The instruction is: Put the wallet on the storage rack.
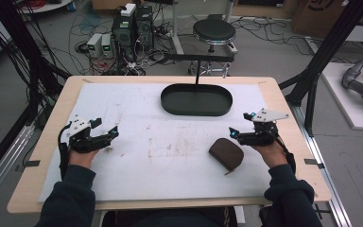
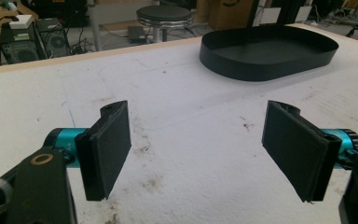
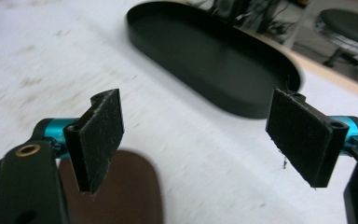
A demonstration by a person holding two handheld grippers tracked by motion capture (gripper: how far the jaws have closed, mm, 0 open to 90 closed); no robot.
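Observation:
A brown pouch (image 1: 226, 153) lies flat on the white mat (image 1: 170, 170), right of centre. My right gripper (image 1: 241, 124) hovers just right of and beyond it, open, with nothing between its pads. In the right gripper view the pouch (image 3: 121, 191) shows low down behind the left jaw, and my right gripper (image 3: 198, 142) points toward the black oval tray (image 3: 242, 107). My left gripper (image 1: 106, 127) is at the mat's left side, open and empty. In the left gripper view my left gripper (image 2: 198, 149) faces bare stained mat, with the tray (image 2: 261, 70) farther off.
The black oval tray (image 1: 196, 112) sits at the mat's far middle. The wooden table edge (image 1: 52, 137) frames the mat. On the floor beyond are a round stool (image 1: 213, 30), computer boxes (image 1: 132, 26) and cables. Black frame posts (image 1: 328, 47) stand at both sides.

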